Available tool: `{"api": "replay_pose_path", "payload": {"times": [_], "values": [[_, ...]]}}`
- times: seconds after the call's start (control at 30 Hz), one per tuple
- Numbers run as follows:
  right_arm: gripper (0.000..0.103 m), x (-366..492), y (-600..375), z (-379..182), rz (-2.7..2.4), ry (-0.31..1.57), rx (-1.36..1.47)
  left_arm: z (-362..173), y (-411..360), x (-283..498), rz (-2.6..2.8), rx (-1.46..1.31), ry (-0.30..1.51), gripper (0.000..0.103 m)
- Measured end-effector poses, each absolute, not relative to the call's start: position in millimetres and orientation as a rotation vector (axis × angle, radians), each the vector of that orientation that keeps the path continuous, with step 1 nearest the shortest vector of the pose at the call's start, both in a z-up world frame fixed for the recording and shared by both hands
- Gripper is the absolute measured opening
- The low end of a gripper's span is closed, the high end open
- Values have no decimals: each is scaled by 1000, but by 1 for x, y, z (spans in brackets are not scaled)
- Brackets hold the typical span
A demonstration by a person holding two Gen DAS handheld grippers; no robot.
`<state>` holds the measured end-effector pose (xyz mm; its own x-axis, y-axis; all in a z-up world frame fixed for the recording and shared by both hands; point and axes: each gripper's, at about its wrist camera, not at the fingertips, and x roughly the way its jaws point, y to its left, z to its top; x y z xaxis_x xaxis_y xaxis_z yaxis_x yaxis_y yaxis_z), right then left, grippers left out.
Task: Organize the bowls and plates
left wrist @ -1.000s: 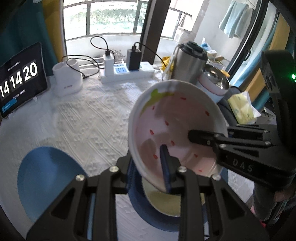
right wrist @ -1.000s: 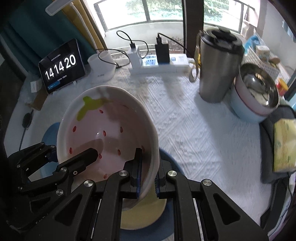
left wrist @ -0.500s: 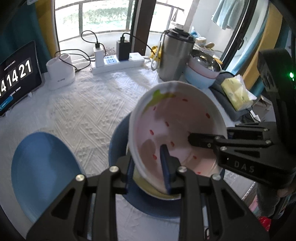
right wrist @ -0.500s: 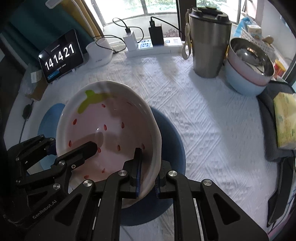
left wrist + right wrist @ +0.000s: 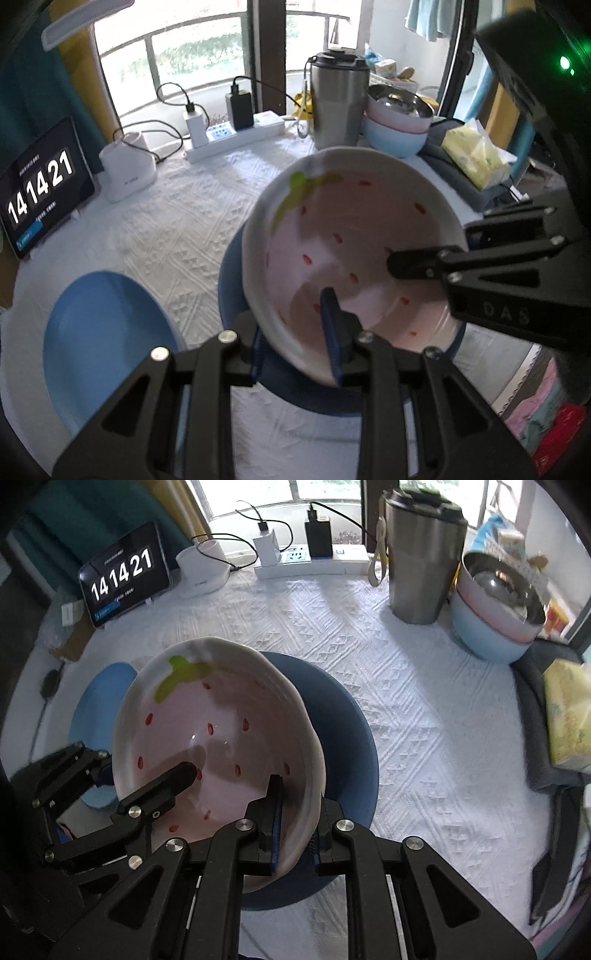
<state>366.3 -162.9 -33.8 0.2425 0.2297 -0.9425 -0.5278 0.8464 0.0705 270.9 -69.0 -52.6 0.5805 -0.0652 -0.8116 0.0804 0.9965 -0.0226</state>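
Two jaws, mine, clamped on one bowl (image 5: pixel 221 738): left gripper (image 5: pixel 295 339) and right gripper (image 5: pixel 295 834) each pinch its near rim. Position: tilted, held above the dark blue plate (image 5: pixel 343 720). Handling, judged: ceramic, stiff, glazed, slippery, breakable; grip the rim.

On the tablet (image 5: pixel 125 574) propped at the far left edge of the table, large white digits "14 14 21"; smaller lines above and below them too small to read. On the black body of the right gripper (image 5: pixel 421 264), right of the tablet and seen from the left wrist, faint letters "DAS". No other legible print.
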Motion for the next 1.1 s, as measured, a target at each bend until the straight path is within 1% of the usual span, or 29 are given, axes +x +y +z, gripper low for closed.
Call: {"api": "replay_pose_path", "payload": {"times": [0.27,0.3,0.33,0.37,0.5,0.77,1.1], "values": [[15,359,-159,-34,500,1195,-372,-52,-62,267,-67,8,947,29],[17,358,-158,-34,504,1190,-374,-51,-57,266,-70,-6,942,29],[22,357,-159,-34,498,1184,-382,-51,-55,264,-72,-9,935,29],[23,356,-158,-36,483,1178,-400,-51,-54,264,-72,-9,935,29],[22,359,-157,-48,472,1204,-425,-51,-52,264,-78,-10,931,29],[22,361,-162,-42,491,1205,-390,-45,-41,262,-88,-55,915,29],[23,351,-180,-12,511,1099,-325,-33,-6,256,-41,-147,878,29]]}}
